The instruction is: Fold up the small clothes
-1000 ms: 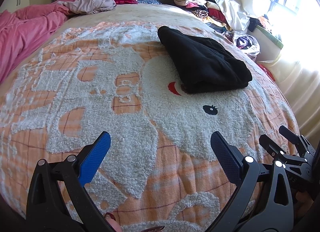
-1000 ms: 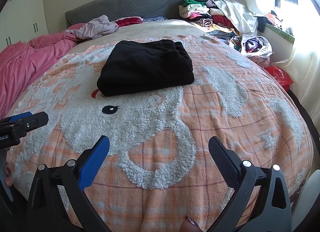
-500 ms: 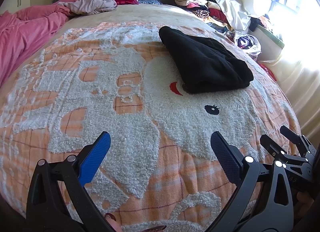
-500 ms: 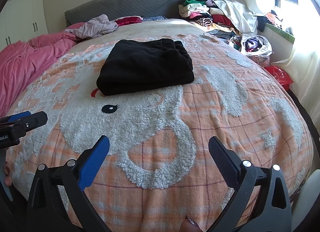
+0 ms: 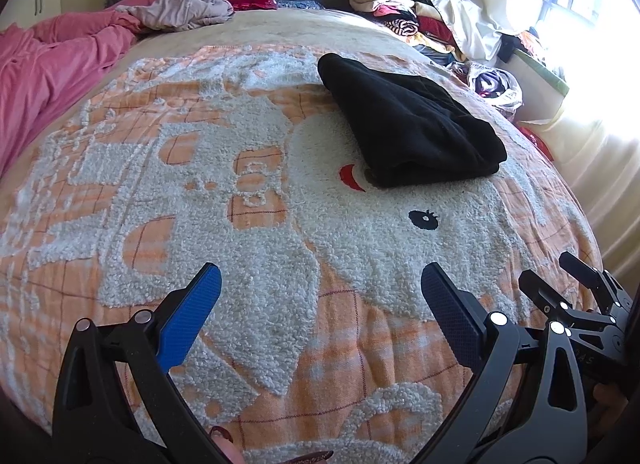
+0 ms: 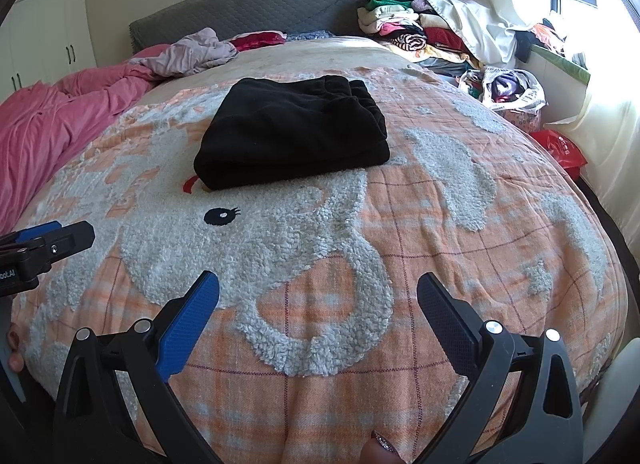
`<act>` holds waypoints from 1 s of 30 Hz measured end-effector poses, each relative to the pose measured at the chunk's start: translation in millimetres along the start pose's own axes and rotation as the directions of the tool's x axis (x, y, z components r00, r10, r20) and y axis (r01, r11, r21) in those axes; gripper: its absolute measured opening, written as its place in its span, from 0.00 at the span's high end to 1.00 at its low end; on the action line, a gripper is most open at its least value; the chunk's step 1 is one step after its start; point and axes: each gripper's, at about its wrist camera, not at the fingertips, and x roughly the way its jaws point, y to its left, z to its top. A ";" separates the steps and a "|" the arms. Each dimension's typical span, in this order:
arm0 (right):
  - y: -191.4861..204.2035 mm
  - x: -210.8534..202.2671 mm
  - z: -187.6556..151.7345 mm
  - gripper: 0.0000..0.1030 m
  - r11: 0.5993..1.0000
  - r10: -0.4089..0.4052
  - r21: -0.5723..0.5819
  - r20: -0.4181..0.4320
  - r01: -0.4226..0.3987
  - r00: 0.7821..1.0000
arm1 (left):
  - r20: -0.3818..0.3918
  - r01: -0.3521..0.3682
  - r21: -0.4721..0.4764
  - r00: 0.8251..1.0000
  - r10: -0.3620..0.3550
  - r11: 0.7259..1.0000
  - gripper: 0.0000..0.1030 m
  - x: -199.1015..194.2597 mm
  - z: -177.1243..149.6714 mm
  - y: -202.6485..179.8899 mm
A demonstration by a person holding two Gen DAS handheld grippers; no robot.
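Observation:
A black garment (image 5: pixel 408 123) lies folded in a neat rectangle on the orange and white fleece blanket (image 5: pixel 200 191) on the bed; in the right wrist view it (image 6: pixel 292 131) sits ahead at the centre. My left gripper (image 5: pixel 320 288) is open and empty, near the bed's front edge, well short of the garment. My right gripper (image 6: pixel 318 290) is open and empty too, also at the front edge. Each gripper shows in the other's view: the right one (image 5: pixel 576 284) at the right edge, the left one (image 6: pixel 44 242) at the left edge.
A pink duvet (image 5: pixel 52 63) is bunched at the left. A mauve garment (image 5: pixel 188 7) lies near the grey headboard (image 6: pixel 248 15). A pile of clothes (image 6: pixel 408 27) is stacked at the far right, with a bag of clothes (image 6: pixel 508 87) and a red bag (image 6: pixel 560 147) beside the bed.
Both views have shifted only slightly; the black garment sits a touch higher in the left wrist view. Both grippers stay open and empty.

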 end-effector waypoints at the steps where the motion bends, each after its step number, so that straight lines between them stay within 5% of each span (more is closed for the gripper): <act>1: 0.2 -0.2 0.3 0.04 1.000 0.000 0.000 0.000 0.000 1.000 | -0.001 -0.002 0.000 1.000 0.002 1.000 0.09 0.1 0.0 0.0; 25: -0.6 -0.3 -0.2 0.04 1.000 -0.007 0.008 -0.001 0.007 1.000 | -0.013 -0.039 0.028 0.999 0.039 0.999 0.09 -0.8 -1.3 -2.6; 30: -8.6 -10.1 2.2 0.04 0.996 -0.077 0.039 0.025 0.076 0.997 | -0.020 -0.090 0.024 0.996 0.090 0.996 0.09 -1.1 -0.2 0.8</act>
